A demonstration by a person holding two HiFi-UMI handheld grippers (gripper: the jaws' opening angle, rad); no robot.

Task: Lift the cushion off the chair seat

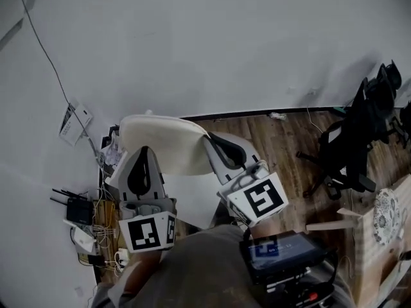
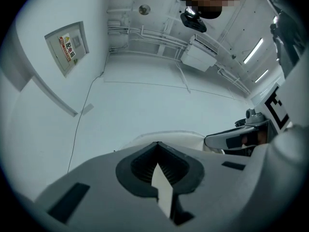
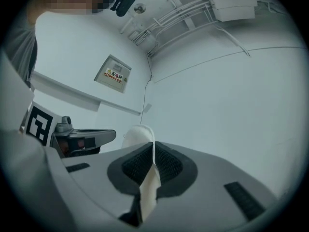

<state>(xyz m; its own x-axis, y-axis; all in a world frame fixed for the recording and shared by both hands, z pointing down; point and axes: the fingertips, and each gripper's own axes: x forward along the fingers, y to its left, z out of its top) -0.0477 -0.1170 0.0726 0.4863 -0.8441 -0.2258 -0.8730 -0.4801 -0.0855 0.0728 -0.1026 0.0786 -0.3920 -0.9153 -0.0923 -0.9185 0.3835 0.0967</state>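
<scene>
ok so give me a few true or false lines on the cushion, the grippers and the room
1. The left gripper and the right gripper are both shut on the cushion. True.
2. The cushion is black. False: it is white.
3. The black office chair stands at the head view's left. False: it stands at the right.
4. The floor is wood plank. True.

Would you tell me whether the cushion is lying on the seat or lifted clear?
Lifted: the left hand-held gripper and right hand-held gripper each clamp the cushion, holding it up before the wall.
</scene>
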